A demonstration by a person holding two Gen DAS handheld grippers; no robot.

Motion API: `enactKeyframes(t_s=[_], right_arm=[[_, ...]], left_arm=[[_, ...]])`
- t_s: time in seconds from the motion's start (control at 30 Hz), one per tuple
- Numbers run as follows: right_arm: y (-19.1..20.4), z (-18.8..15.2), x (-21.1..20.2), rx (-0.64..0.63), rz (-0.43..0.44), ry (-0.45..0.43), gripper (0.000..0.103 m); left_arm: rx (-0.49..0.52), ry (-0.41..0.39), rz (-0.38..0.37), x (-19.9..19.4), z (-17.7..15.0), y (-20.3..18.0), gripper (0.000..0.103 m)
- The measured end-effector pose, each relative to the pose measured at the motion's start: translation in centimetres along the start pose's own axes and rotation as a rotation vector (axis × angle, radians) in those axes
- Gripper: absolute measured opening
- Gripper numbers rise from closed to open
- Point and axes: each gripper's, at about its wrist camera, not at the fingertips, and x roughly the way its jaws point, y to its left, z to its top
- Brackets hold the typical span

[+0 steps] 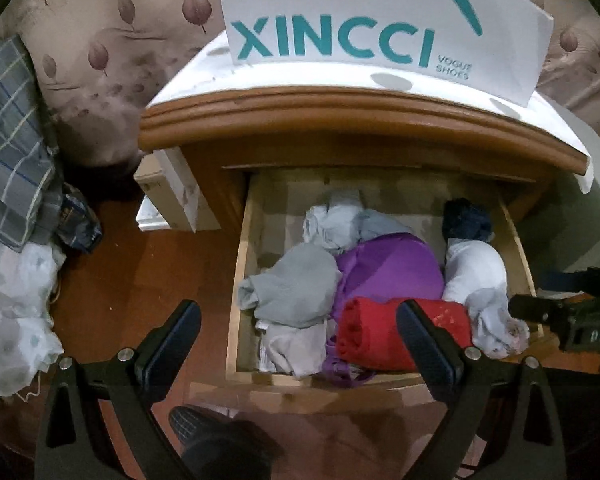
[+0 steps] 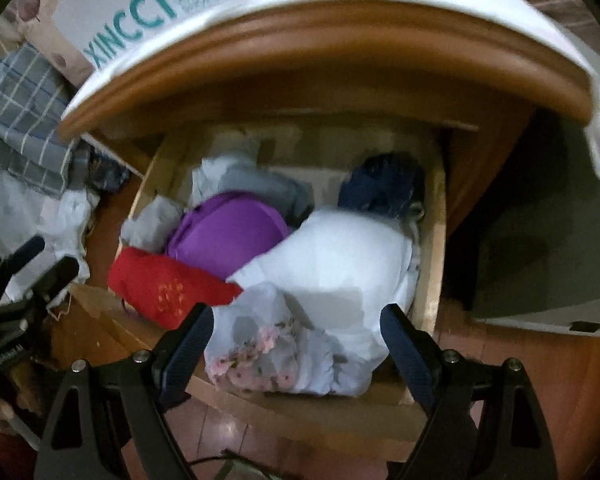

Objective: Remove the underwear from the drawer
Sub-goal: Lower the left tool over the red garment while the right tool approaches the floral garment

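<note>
The wooden drawer [image 1: 242, 280] of a nightstand stands pulled open, full of folded underwear: a grey piece [image 1: 296, 284], a purple one [image 1: 392, 264], a red roll [image 1: 372, 336], white pieces [image 1: 476, 268] and a dark blue one [image 1: 466, 218]. My left gripper [image 1: 300, 332] is open above the drawer's front left, holding nothing. My right gripper [image 2: 298, 336] is open above the front right, straddling a pale floral piece [image 2: 268, 356] beside the white bundle [image 2: 340, 264]. The right gripper also shows at the right edge of the left wrist view [image 1: 548, 314].
A white XINCCI shoe box [image 1: 380, 24] stands on the nightstand top [image 1: 340, 116]. Plaid and white fabrics [image 1: 16, 200] lie on the floor at left. A white box [image 1: 172, 196] sits left of the nightstand, a pale box [image 2: 540, 304] to its right.
</note>
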Motion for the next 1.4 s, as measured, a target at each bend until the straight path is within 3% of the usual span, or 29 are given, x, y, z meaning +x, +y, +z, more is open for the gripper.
enactKeyframes(t_s=[0.13,0.47,0.73,0.87,0.93,1.0,1.1,1.2,1.4], right_arm=[[0.8,-0.2,0.5,-0.038,-0.034,0.026,0.088],[2.7,-0.6,2.3,-0.099,-0.073,0.102,0.088],[2.8,-0.3,4.5,-0.034,-0.064,0.164,0.088],[1.8,-0.6,5.3,0.054,-0.003,0.200,0.087],[1.9,-0.7,5.4,0.054,0.013,0.201,0.080],[2.1,-0.7,5.3,0.053,0.050,0.199,0.061],[2.5,-0.8,5.1,0.037,0.062,0.185,0.050],[2.8,-0.7,4.4,0.014,0.057,0.162,0.043],[2.1,-0.1,1.8,0.026,0.059,0.066,0.041]], left_arm=[[0.014,0.016,0.016,1.1,-0.6,-0.1,0.098],[-0.102,0.053,0.004,2.0,-0.6,2.3,0.098],[-0.148,0.086,-0.056,2.4,-0.5,3.0,0.097],[-0.146,0.090,-0.052,2.4,-0.5,3.1,0.097],[-0.150,0.094,-0.064,2.5,-0.5,3.1,0.097],[-0.157,0.103,-0.076,2.6,-0.5,3.1,0.097],[-0.156,0.107,-0.083,2.8,-0.5,3.0,0.097],[-0.155,0.123,-0.126,3.1,-0.5,2.5,0.097],[-0.131,0.164,-0.212,3.3,-0.5,1.0,0.097]])
